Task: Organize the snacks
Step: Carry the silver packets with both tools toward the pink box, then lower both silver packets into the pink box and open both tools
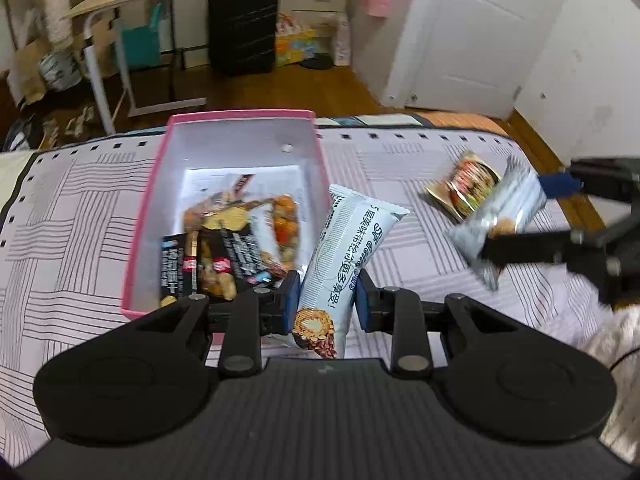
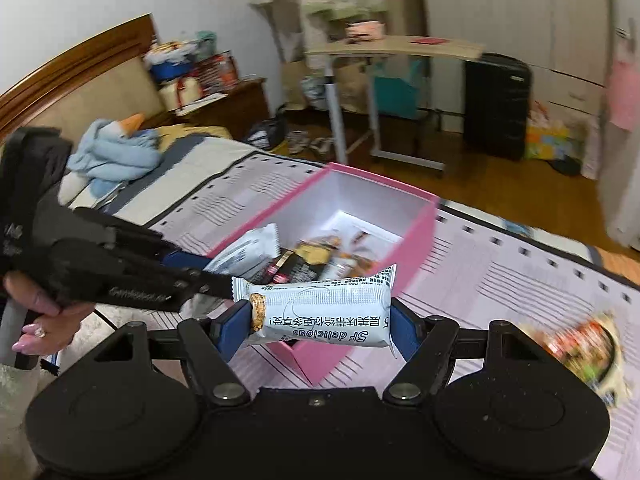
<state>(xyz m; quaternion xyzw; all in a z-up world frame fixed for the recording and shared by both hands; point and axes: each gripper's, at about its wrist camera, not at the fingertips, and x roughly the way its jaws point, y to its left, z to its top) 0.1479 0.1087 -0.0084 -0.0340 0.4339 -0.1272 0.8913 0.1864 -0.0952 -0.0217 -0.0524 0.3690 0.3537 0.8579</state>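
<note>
1. The left gripper (image 1: 326, 300) has its jaws closed on a white wafer bar (image 1: 340, 264). The packet stands nearly upright between the blue pads, its printed lower end hanging below them and its crimped top leaning away beyond them.

2. Just ahead of those jaws and to their left sits the pink box (image 1: 142, 240), open-topped, on the striped bedspread (image 1: 72, 208). Several snack packets (image 1: 224, 256) already lie jumbled on its floor, dark wrappers nearest the jaws.

3. The right gripper (image 2: 318, 330) is clamped on a second white wafer bar (image 2: 320, 312), held crosswise so that both ends poke out past the pads. The pink box lies directly beyond these jaws, its near corner just under the bar.

4. One round-printed snack packet (image 2: 584, 350) lies loose on the bedspread, off to the right of the right jaws and well apart from the box.

5. Judging by this, the step in hand is the carry: both bars are lifted and on the way to the box, neither yet over its opening for certain.

6. The next move probably calls for bringing each bar above the open interior, past the near wall, then parting the jaws so it drops among the others. The two grippers are close together at the same corner, so going one at a time would avoid a clash.

7. After that, the loose packet on the right is likely what remains.
</note>
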